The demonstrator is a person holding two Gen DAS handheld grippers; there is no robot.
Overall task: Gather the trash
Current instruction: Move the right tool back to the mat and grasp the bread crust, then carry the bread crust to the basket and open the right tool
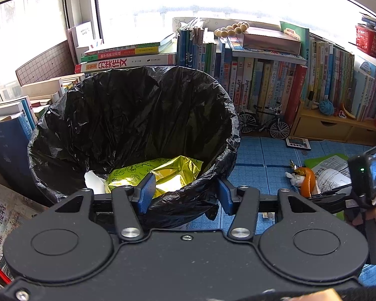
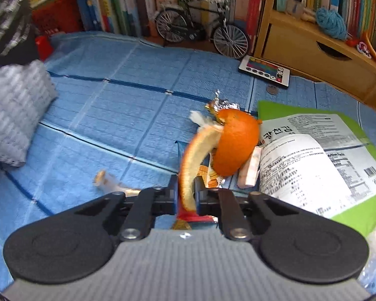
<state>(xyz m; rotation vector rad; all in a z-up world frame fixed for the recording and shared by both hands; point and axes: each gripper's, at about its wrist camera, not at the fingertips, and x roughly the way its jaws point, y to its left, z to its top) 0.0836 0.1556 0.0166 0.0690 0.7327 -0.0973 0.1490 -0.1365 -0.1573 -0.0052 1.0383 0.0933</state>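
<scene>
A bin lined with a black bag point(image 1: 137, 115) fills the left wrist view; a yellow-green foil wrapper point(image 1: 163, 173) and white paper point(image 1: 94, 181) lie inside. My left gripper point(image 1: 185, 193) is open, its fingers astride the bin's near rim. In the right wrist view my right gripper point(image 2: 186, 195) is shut on a strip of orange peel point(image 2: 228, 145), which rises above the blue mat point(image 2: 112, 115). Beside it lie a green-and-white seaweed packet point(image 2: 313, 160), a pink wrapped sweet point(image 2: 249, 170), crumpled foil point(image 2: 223, 104) and a snack wrapper point(image 2: 210, 175). The peel point(image 1: 308, 180) also shows at the left view's right side.
Rows of books point(image 1: 263, 82) line the back, with a model bicycle point(image 2: 203, 30), a small remote point(image 2: 264, 71) and a wooden drawer unit point(image 2: 313, 57) in front. A grey folded cloth point(image 2: 15, 110) lies on the mat at left. A small clear wrapper point(image 2: 110, 181) lies near my right fingers.
</scene>
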